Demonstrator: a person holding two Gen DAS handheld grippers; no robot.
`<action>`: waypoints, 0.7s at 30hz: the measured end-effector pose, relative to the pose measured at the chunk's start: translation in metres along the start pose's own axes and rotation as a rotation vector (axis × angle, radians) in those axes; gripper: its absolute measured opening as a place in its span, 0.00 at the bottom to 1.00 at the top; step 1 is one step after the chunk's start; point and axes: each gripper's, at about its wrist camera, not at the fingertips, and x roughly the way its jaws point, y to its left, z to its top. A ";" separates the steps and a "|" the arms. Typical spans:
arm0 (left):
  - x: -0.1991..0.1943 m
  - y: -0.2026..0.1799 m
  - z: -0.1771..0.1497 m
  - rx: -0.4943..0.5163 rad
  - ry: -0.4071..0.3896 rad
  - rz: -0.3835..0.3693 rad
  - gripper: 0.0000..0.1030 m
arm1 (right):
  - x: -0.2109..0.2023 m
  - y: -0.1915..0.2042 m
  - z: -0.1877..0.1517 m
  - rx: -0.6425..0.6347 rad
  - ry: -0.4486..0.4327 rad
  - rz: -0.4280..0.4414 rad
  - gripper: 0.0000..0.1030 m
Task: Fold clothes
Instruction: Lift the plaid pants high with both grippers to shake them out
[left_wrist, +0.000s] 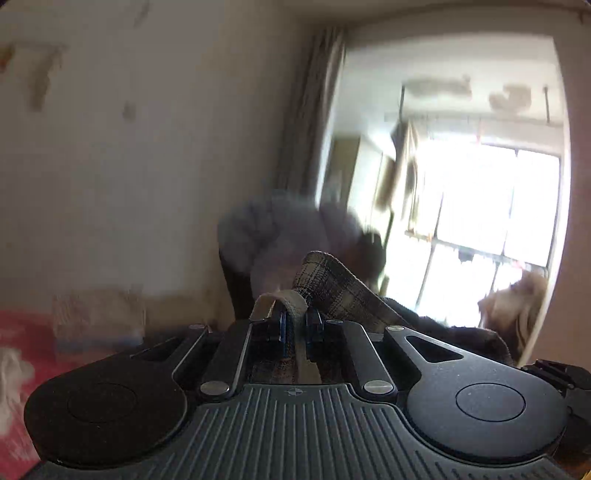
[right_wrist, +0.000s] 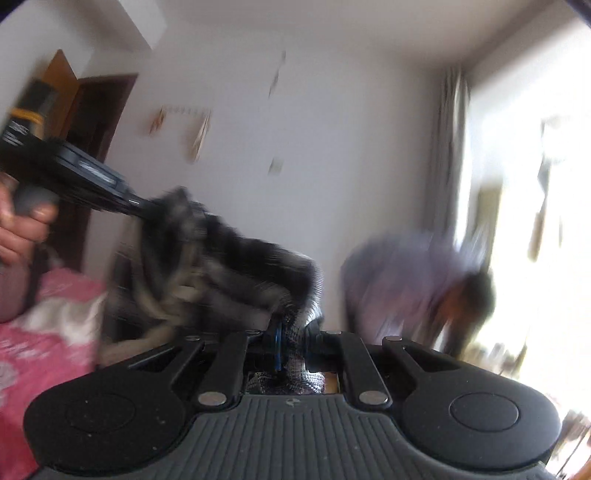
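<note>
So both grippers are up in the air with the same piece of clothing strung between them. It's a dark plaid garment (left_wrist: 332, 284), grey and black checks with a pale beige trim, looks thick and kind of woolly. The left gripper (left_wrist: 294, 325) has its jaws pinched together on a fold of the beige edge, and the plaid cloth rises just past the fingertips and falls away to the right. The right gripper (right_wrist: 295, 332) is clamped on another part of the plaid garment (right_wrist: 221, 258), with cloth bunched tight between the jaws and spilling back into the gap behind them.

From the right wrist view you can see the left gripper (right_wrist: 138, 205) off to the upper left, held in a bare hand (right_wrist: 22, 229), its tips buried in the top of the garment. The cloth hangs and sags from there down to the right gripper, so it's lifted clear rather than lying flat. Everything's pretty motion-blurred, so I can't make out what kind of garment it is.

Below on the left there's a pink floral bedspread (right_wrist: 40, 332) with something white and fluffy (right_wrist: 62, 317) lying on it. Another person in a purple top (right_wrist: 406, 273) is bent over near the bright window (left_wrist: 480, 221), and a grey curtain (right_wrist: 447, 147) hangs beside it. Brown door (right_wrist: 92, 122) off at the back left.
</note>
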 end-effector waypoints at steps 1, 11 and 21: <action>-0.010 -0.006 0.014 0.004 -0.044 0.001 0.07 | 0.000 -0.003 0.016 -0.008 -0.042 -0.016 0.11; -0.069 -0.070 0.108 0.041 -0.312 -0.020 0.07 | -0.021 -0.024 0.147 -0.041 -0.379 -0.144 0.11; -0.095 -0.122 0.160 0.086 -0.486 -0.078 0.07 | -0.043 -0.055 0.217 -0.030 -0.554 -0.210 0.11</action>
